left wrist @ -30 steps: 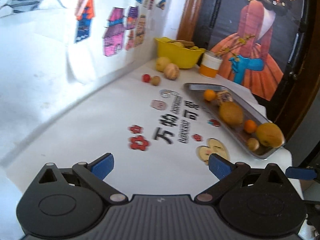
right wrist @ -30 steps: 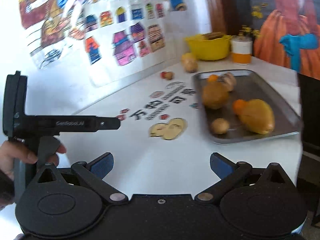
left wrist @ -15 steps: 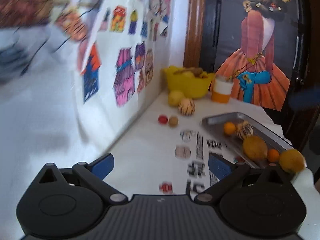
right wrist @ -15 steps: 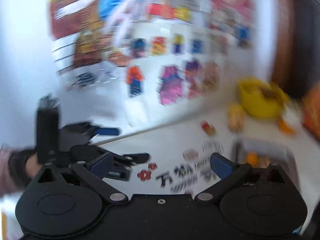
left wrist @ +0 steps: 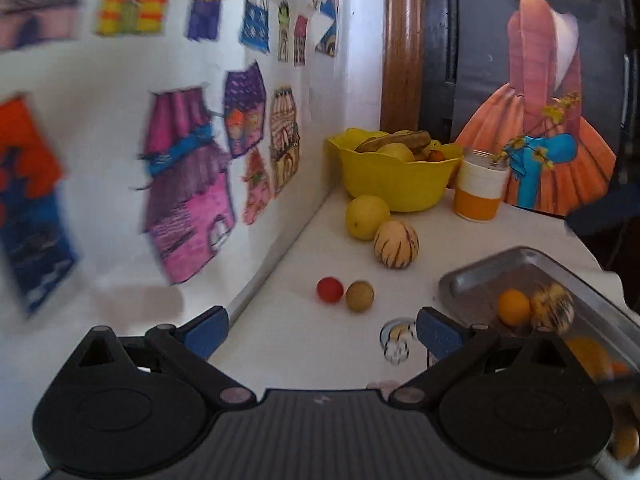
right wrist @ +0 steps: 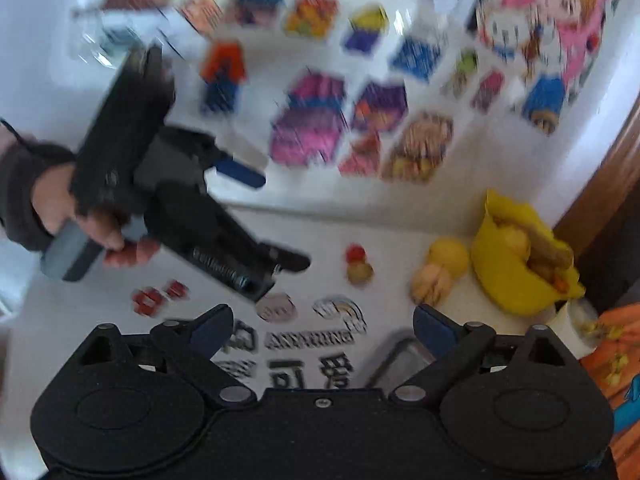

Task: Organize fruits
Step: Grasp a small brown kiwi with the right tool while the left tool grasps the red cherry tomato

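Observation:
On the white table lie a small red fruit (left wrist: 330, 289), a small brown fruit (left wrist: 359, 296), a yellow lemon (left wrist: 367, 217) and a striped melon (left wrist: 396, 244). A metal tray (left wrist: 472, 280) at right holds an orange (left wrist: 513, 307), a striped fruit (left wrist: 553, 309) and more. A yellow bowl (left wrist: 394, 178) of fruit stands in the corner. My left gripper (left wrist: 322, 332) is open and empty, just short of the two small fruits. My right gripper (right wrist: 323, 330) is open and empty, above the table, with the left gripper (right wrist: 276, 222) ahead on its left.
A white and orange jar (left wrist: 480, 186) with yellow flowers stands beside the bowl. A wall with coloured drawings (left wrist: 192, 184) runs along the left. A wooden door frame (left wrist: 402, 40) and a poster of a lady (left wrist: 552, 120) are behind. Printed stickers (right wrist: 308, 344) cover the tabletop.
Both grippers have moved forward toward the far corner. The loose fruits and bowl are now much closer in the left view. The right view has swung left toward the wall.

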Available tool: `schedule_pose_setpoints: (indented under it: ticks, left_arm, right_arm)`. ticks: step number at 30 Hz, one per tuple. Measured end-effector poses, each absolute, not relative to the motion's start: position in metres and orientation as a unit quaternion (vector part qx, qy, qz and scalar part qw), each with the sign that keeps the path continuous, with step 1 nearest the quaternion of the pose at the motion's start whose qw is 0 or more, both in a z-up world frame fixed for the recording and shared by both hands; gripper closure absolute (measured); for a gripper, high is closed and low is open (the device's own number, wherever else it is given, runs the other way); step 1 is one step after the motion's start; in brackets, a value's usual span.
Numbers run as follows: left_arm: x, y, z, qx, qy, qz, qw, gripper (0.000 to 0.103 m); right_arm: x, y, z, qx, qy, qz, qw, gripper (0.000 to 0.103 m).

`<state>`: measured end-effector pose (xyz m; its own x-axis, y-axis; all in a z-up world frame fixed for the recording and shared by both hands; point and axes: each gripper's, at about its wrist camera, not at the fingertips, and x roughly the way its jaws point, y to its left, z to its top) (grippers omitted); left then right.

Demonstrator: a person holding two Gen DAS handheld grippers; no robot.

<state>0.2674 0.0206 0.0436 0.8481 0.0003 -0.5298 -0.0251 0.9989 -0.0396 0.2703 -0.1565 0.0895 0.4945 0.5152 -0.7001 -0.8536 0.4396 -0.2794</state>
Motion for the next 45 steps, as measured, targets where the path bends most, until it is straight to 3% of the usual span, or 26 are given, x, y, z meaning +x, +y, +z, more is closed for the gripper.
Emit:
schedule_pose_setpoints:
  ticks: [4,9,13,16,22,25,31,35,45]
  left_arm:
    - [0.305,0.019,0.033,-0.041,0.289,0.012,0.956,0.004]
    - [0.342,0.026,0.02,-0.068,0.309,0.017,0.949,0.016]
    - [0.358,0.037,0.01,-0.112,0.32,0.017,0.94,0.03]
    - [0.365,0.043,0.005,-0.135,0.332,0.014,0.934,0.049]
    - [0.372,0.056,-0.003,-0.17,0.341,0.008,0.925,0.059]
    - [0.371,0.06,-0.004,-0.178,0.341,0.004,0.923,0.06]
    - [0.371,0.066,-0.006,-0.198,0.335,0.001,0.921,0.06]
    - [0.372,0.068,-0.007,-0.207,0.335,0.001,0.919,0.06]
    - [0.372,0.05,-0.008,-0.161,0.338,-0.015,0.927,0.06]
  right_arm:
    - [0.301,-0.153,0.062,-0.299,0.281,0.421,0.809,0.007]
    - [0.339,-0.143,0.044,-0.269,0.293,0.421,0.815,0.008]
    - [0.365,-0.132,0.035,-0.245,0.311,0.421,0.816,0.018]
    - [0.381,-0.125,0.031,-0.229,0.325,0.421,0.816,0.025]
    - [0.398,-0.103,0.019,-0.229,0.345,0.413,0.811,0.041]
    - [0.404,-0.092,0.011,-0.234,0.361,0.407,0.806,0.05]
    - [0.412,-0.08,0.005,-0.234,0.369,0.406,0.803,0.056]
    - [0.415,-0.078,0.003,-0.23,0.372,0.41,0.8,0.072]
    - [0.4,-0.106,0.012,-0.225,0.381,0.405,0.8,0.072]
